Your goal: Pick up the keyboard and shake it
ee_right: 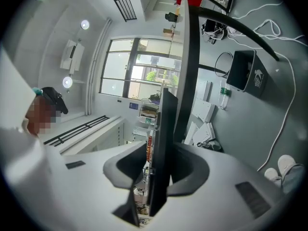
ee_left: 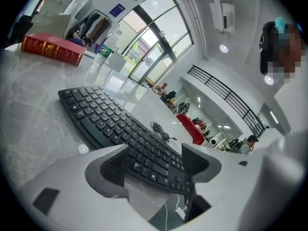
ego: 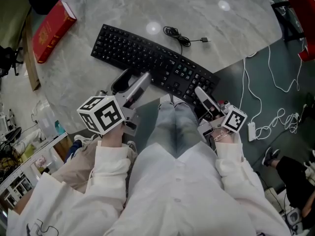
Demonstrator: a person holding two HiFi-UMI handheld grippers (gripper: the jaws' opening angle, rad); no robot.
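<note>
The black keyboard (ego: 147, 60) lies slantwise on the marble table (ego: 211, 28), its right end at the table's near edge. My left gripper (ego: 138, 76) sits at the keyboard's front edge near the middle. In the left gripper view the jaws of the left gripper (ee_left: 151, 165) stand wide apart, with the keyboard (ee_left: 110, 119) just ahead and its front edge between them. My right gripper (ego: 203, 98) is at the keyboard's right end. In the right gripper view the keyboard (ee_right: 163, 129) shows edge-on, and the right gripper (ee_right: 161, 170) is shut closely on it.
A red book (ego: 51, 28) lies at the table's far left, with a water bottle (ee_left: 101, 57) beside it. The keyboard's coiled cable (ego: 177, 35) rests behind it. White cords (ego: 275, 117) and a power strip (ego: 252, 131) lie on the floor at the right. The person's knees are under the near edge.
</note>
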